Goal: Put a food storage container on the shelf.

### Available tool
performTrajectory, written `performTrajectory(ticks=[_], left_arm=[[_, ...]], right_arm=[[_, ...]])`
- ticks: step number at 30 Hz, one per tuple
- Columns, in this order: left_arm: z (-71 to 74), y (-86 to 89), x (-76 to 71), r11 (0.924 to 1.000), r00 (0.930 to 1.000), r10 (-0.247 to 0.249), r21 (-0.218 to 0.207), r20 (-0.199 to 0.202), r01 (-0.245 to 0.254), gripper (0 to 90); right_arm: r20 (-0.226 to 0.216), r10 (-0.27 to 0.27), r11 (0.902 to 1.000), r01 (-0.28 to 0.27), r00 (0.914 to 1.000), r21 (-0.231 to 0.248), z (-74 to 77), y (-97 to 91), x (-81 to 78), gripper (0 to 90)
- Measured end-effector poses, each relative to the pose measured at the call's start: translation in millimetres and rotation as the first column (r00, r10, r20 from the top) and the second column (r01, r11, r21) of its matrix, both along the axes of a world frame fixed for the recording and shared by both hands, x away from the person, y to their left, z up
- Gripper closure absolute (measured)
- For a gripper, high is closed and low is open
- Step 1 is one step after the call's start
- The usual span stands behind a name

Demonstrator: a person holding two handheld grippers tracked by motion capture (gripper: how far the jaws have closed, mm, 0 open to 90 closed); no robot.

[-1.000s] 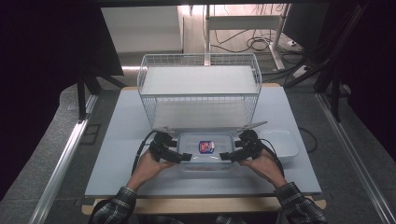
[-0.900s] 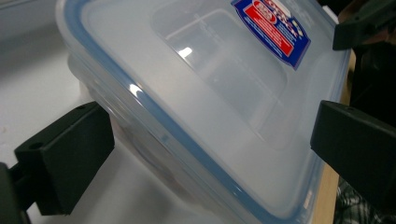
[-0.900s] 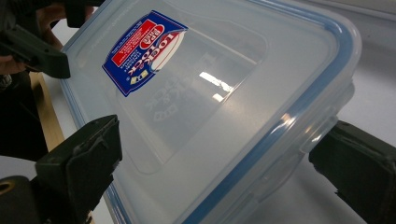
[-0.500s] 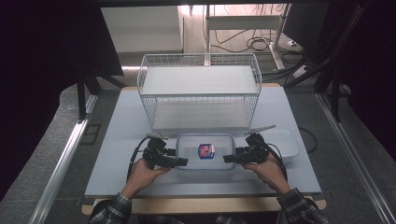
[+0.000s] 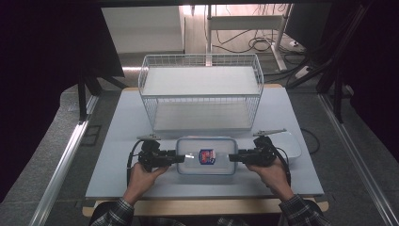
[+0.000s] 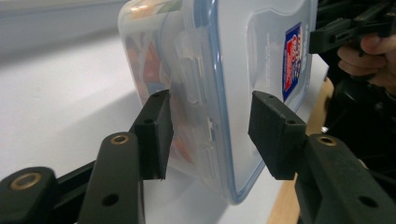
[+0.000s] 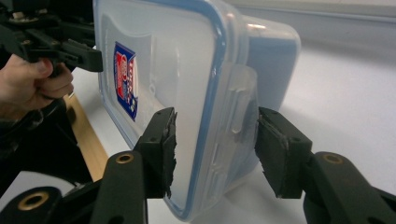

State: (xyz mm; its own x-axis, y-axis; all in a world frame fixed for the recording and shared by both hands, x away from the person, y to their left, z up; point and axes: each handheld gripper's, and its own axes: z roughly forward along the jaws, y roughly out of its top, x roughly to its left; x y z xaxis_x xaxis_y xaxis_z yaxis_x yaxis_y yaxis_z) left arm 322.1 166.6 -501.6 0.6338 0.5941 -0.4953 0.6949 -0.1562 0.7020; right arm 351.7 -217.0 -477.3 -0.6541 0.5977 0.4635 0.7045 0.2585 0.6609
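Observation:
A clear plastic container (image 5: 193,162) with a blue-sealed lid and a red and blue label lies flat on the table near its front edge. My left gripper (image 5: 181,158) reaches in at its left end. In the left gripper view (image 6: 210,135) the jaws have just been closing around the clip flap of the container (image 6: 243,60), and a gap shows at the lid-side pad. My right gripper (image 5: 233,157) is at the right end. Its jaws (image 7: 215,149) have also been closing around the container's (image 7: 177,60) flap, with the pads close but not pressing.
A white wire basket (image 5: 202,94) with a shelf stands behind the container. A white tray (image 5: 291,145) lies at the right, beside my right hand. The pale table (image 5: 117,136) has bare room at the left. Its wooden front edge (image 5: 202,205) is near the person's sleeves.
Both hands have shifted a little and set the grippers level at the container's two ends. Both pairs of jaws have narrowed around the end flaps. The container has not moved.

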Motion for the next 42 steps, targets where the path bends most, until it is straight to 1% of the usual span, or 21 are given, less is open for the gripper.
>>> performTrajectory(ticks=[2, 4, 5, 7, 9, 10, 12, 14, 15, 18, 20, 21, 24, 25, 26, 27, 35, 36, 38, 39, 42], left_arm=[[-0.1, 0.0, -0.1, 0.9999, 0.9999, 0.011, -0.008, -0.008, -0.012, 50.8], [0.6, 0.7, -0.1, 0.9997, 0.9998, 0.020, -0.013, -0.002, -0.020, 51.2], [3.1, 2.7, -0.2, 0.9991, 0.9996, 0.030, -0.031, 0.002, -0.030, 51.4], [7.9, 5.2, 0.0, 0.9982, 0.9991, 0.039, -0.047, 0.015, -0.038, 52.1], [13.3, 6.5, 0.0, 0.9980, 0.9986, 0.041, -0.049, 0.034, -0.039, 52.3], [13.3, 6.5, 0.0, 0.9980, 0.9986, 0.041, -0.049, 0.034, -0.039, 52.3], [20.8, 8.3, 0.4, 0.9981, 0.9977, 0.038, -0.050, 0.056, -0.035, 52.4], [23.4, 9.0, 0.9, 0.9981, 0.9974, 0.038, -0.050, 0.061, -0.035, 52.6], [28.4, 10.7, 1.9, 0.9979, 0.9966, 0.040, -0.054, 0.071, -0.036, 52.8], [36.5, 12.3, 3.9, 0.9981, 0.9956, 0.043, -0.047, 0.083, -0.039, 53.1], [39.1, 13.0, 4.3, 0.9982, 0.9950, 0.045, -0.044, 0.089, -0.041, 53.2], [44.0, 14.3, 5.2, 0.9982, 0.9936, 0.049, -0.039, 0.102, -0.045, 53.2], [48.5, 15.7, 6.5, 0.9978, 0.9926, 0.056, -0.042, 0.107, -0.052, 53.3], [52.7, 16.9, 8.8, 0.9976, 0.9919, 0.057, -0.045, 0.113, -0.052, 53.3], [52.7, 16.9, 8.8, 0.9976, 0.9919, 0.057, -0.045, 0.113, -0.052, 53.3], [55.1, 17.2, 10.2, 0.9974, 0.9915, 0.060, -0.048, 0.116, -0.054, 53.3], [78.3, 17.8, 21.3, 0.9969, 0.9865, 0.065, -0.054, 0.150, -0.058, 53.3], [81.1, 18.0, 22.3, 0.9968, 0.9859, 0.066, -0.055, 0.154, -0.058, 53.3], [86.3, 18.1, 24.0, 0.9966, 0.9843, 0.068, -0.056, 0.163, -0.060, 53.3], [91.4, 18.5, 25.5, 0.9961, 0.9833, 0.074, -0.060, 0.166, -0.064, 53.4], [96.4, 19.0, 27.7, 0.9960, 0.9820, 0.074, -0.062, 0.174, -0.064, 53.3]], right_arm=[[0.000, -0.005, 1.0000, 0.005, 1.0000, 0.005, -0.4, -0.2, -0.1, 50.1], [0.011, -0.013, 0.9999, 0.013, 0.9999, 0.006, -0.6, 0.3, -0.7, 50.1], [0.022, -0.014, 0.9999, 0.013, 0.9997, 0.008, 0.8, 1.1, -1.3, 50.2], [0.038, -0.006, 0.9999, 0.006, 0.9993, 0.016, 3.7, 1.5, -1.9, 50.3], [0.063, 0.003, 0.9999, -0.004, 0.9980, 0.014, 8.3, 2.8, -2.7, 50.4], [0.072, 0.005, 0.9998, -0.006, 0.9974, 0.018, 11.3, 3.2, -2.8, 50.4], [0.094, 0.011, 0.9998, -0.013, 0.9955, 0.016, 17.0, 4.1, -2.2, 50.4], [0.109, 0.017, 0.9996, -0.019, 0.9939, 0.019, 21.6, 4.9, -0.7, 50.5], [0.114, 0.020, 0.9995, -0.022, 0.9933, 0.021, 23.3, 5.4, 0.4, 50.4], [0.124, 0.025, 0.9991, -0.029, 0.9920, 0.031, 28.1, 6.3, 4.4, 50.4], [0.138, 0.030, 0.9986, -0.036, 0.9900, 0.038, 31.6, 7.2, 7.4, 50.4], [0.147, 0.034, 0.9984, -0.040, 0.9885, 0.039, 33.4, 7.9, 8.9, 50.4], [0.170, 0.036, 0.9981, -0.044, 0.9848, 0.043, 40.7, 10.0, 13.8, 50.4], [0.174, 0.034, 0.9981, -0.043, 0.9841, 0.044, 43.6, 10.9, 15.2, 50.4], [0.174, 0.034, 0.9981, -0.043, 0.9841, 0.044, 43.6, 10.9, 15.2, 50.4], [0.184, 0.036, 0.9981, -0.045, 0.9823, 0.042, 49.5, 12.1, 18.4, 50.3], [0.212, 0.028, 0.9981, -0.039, 0.9768, 0.047, 72.1, 12.8, 29.4, 50.2], [0.219, 0.027, 0.9980, -0.039, 0.9753, 0.050, 78.6, 13.0, 32.1, 50.1], [0.222, 0.026, 0.9979, -0.039, 0.9747, 0.052, 81.6, 13.1, 33.4, 50.1], [0.228, 0.021, 0.9977, -0.035, 0.9735, 0.057, 87.4, 13.5, 35.9, 50.1], [0.237, 0.019, 0.9977, -0.034, 0.9713, 0.059, 92.8, 14.2, 37.9, 50.0]])
